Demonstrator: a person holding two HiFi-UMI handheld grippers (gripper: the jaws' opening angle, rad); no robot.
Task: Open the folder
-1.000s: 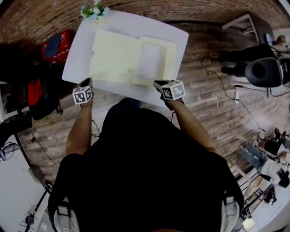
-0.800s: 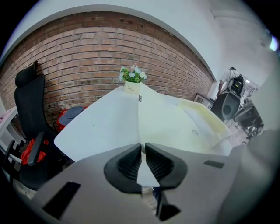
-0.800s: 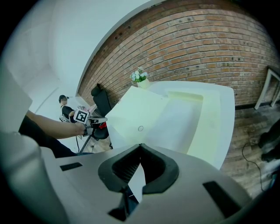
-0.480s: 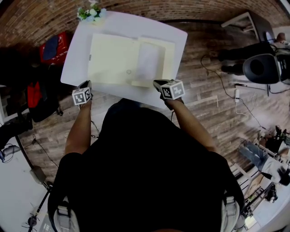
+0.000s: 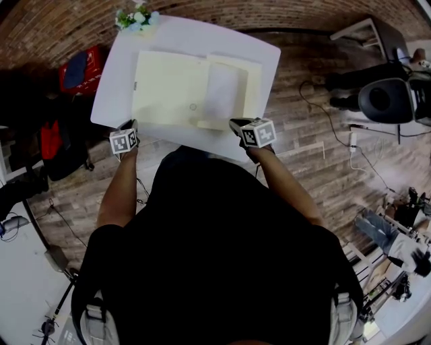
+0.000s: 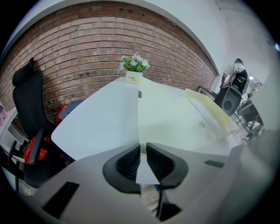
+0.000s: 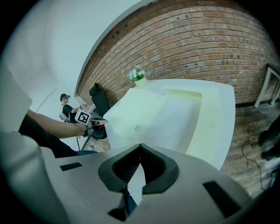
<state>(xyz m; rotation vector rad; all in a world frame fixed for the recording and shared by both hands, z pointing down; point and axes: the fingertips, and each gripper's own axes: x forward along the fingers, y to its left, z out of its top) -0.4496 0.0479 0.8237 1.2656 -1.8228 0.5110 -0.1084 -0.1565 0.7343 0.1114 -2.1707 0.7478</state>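
A cream folder (image 5: 168,87) lies spread open on the white table (image 5: 269,60). Its left cover is flat, and a white sheet (image 5: 222,91) rests on its right half. My left gripper (image 5: 129,125) hovers at the table's near-left edge, just short of the folder's near-left corner. In the left gripper view the folder (image 6: 175,118) lies beyond the left gripper (image 6: 143,147), whose jaws are opening by a narrow slit with nothing between them. My right gripper (image 5: 234,123) sits at the folder's near-right edge. In the right gripper view its tips (image 7: 140,146) meet, shut on nothing I can see, with the folder (image 7: 148,113) ahead.
A small pot of flowers (image 5: 138,17) stands at the table's far-left corner. A red bag (image 5: 84,67) and a black chair (image 6: 26,100) are on the floor to the left. A black round device (image 5: 390,104) and cables lie to the right.
My left gripper has sunk a little beside the table's near-left edge. The right gripper and the folder have stayed where they were.
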